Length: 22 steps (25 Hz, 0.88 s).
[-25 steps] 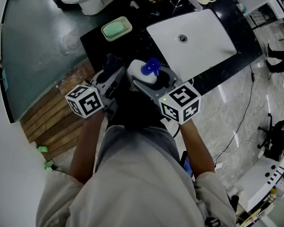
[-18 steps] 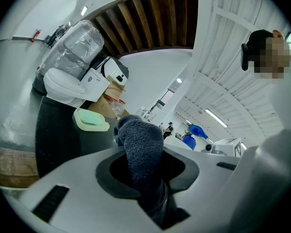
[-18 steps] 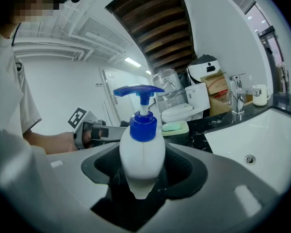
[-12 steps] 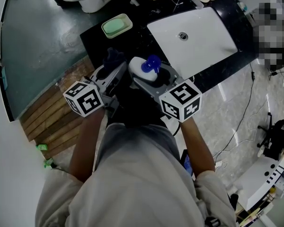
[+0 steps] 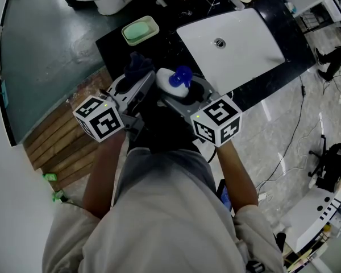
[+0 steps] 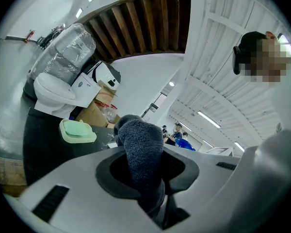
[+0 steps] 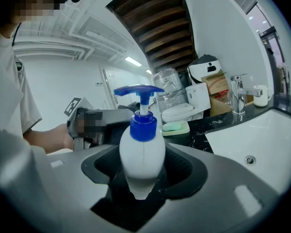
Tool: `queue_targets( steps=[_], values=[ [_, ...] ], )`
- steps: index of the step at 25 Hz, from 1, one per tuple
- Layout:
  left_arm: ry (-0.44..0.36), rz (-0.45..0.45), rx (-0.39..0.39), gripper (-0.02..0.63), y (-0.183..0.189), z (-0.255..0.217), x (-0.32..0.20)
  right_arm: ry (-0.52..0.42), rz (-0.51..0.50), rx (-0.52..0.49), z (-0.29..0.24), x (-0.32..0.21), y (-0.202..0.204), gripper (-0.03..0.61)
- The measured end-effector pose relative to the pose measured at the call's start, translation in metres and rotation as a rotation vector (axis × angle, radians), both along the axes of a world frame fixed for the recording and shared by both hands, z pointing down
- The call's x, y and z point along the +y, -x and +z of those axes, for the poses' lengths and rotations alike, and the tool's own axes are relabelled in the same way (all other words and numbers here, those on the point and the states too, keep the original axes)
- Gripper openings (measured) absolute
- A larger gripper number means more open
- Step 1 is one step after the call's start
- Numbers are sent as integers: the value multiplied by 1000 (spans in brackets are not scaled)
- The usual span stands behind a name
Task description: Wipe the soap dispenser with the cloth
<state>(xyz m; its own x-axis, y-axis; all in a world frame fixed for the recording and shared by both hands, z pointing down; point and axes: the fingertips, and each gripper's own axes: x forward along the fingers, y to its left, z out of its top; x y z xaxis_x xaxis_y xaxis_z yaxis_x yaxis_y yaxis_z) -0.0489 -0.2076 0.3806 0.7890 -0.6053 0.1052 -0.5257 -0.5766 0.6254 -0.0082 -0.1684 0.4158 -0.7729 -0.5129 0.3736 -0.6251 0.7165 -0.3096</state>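
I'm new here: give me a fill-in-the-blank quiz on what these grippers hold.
The right gripper is shut on a white soap dispenser with a ____ pump.
The left gripper grips a dark grey ____.
In the head view, the green soap dish lies to the ____ of the sink.
Missing: blue; cloth; left.

1. Left gripper [image 5: 139, 87]: jaws closed on the cloth [image 6: 140, 149], which sticks out past the tips as a bunched wad.
2. Right gripper [image 5: 179, 92]: jaws set wide, clamped on the lower body of the soap dispenser [image 7: 142, 157], with the pump upright.
3. Both grippers sit side by side in front of the torso, tips pointing away from the person and angled toward each other.
4. Left tips are just beside the right gripper's load. Can't tell whether they touch.
5. Left marker cube [image 5: 99, 118] and right marker cube [image 5: 217, 121] face up at the head view.
6. Left forearm [image 5: 102, 169] and right forearm [image 5: 236, 169] are bare and reach forward from the sleeves.
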Motion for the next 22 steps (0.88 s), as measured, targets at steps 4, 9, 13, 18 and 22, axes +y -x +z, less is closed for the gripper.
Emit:
queue_targets(
  steps=[4,9,13,18,22],
  values=[
    [-11,5,-2,100,-3,-9,1,0,1,-1,-1,1,0,255],
    [-34,7,21,100,-5,-22,-1,1,0,-2,-1,0,0,255],
    [-58,3,50,100,-7,-35,-2,-3,-4,1,-1,1,1,255],
    [-80,8,88,100,-8,-49,-2,-4,-10,2,-1,3,3,255],
    [-97,19,134,100,-10,-62,1,-12,-22,11,-1,6,7,255]
  ],
)
